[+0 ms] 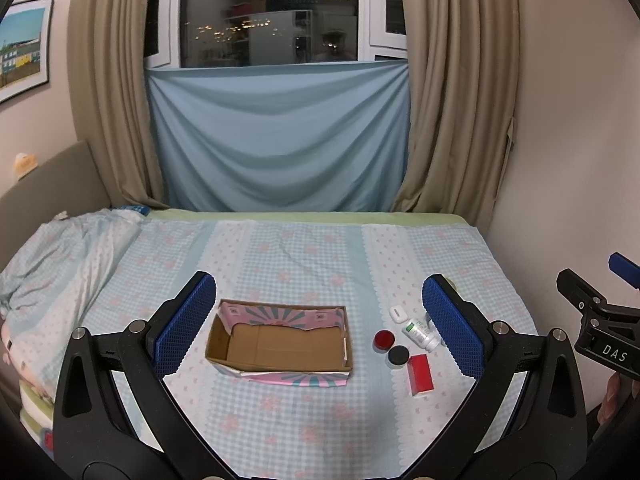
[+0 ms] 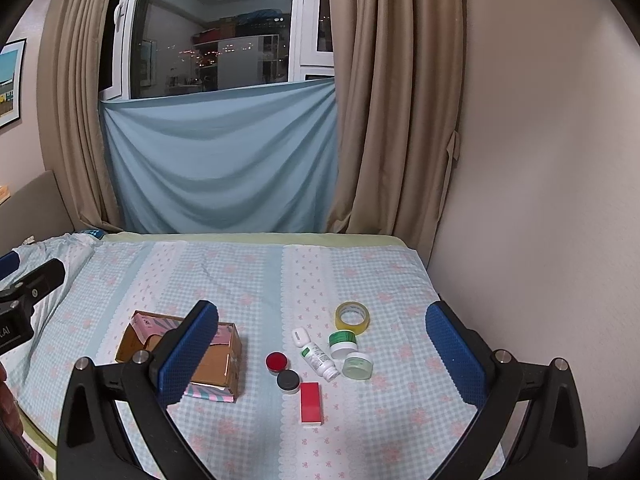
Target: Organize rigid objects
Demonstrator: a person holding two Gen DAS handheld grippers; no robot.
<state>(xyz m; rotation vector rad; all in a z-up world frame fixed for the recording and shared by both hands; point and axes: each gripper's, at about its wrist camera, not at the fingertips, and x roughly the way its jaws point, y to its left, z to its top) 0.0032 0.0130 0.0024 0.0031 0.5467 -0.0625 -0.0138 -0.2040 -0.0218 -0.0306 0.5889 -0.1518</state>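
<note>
Bed w/ blue-check sheet (image 2: pixel 248 280): 1 open cardboard box (image 1: pixel 280 346), patterned flaps folded in, nothing visible inside, on the sheet's left-centre. Right of the box, well apart from it, a loose cluster of small items: red-lid jar (image 2: pixel 276 361); black-lid jar (image 2: pixel 288 381) just in front of it, nearly touching; red box (image 2: pixel 311 403) lying flat, nearest the camera; white bottle (image 2: pixel 320 361) on its side w/ green label; small white case (image 2: pixel 300 336) at the bottle's far end; green-lid jar (image 2: pixel 342 343) upright; pale green jar (image 2: pixel 357 365) just beside it; tape roll (image 2: pixel 352 316) lying flat, farthest back. Left gripper (image 1: pixel 320 320): jaws wide apart, holding nothing, above the sheet, box framed between its fingers (blue pads). Right gripper (image 2: pixel 322 344): jaws likewise wide apart, nothing held, item cluster framed between its fingers. Background: tan curtains (image 2: pixel 384 120), blue cloth (image 1: pixel 280 136) across the lower window.
</note>
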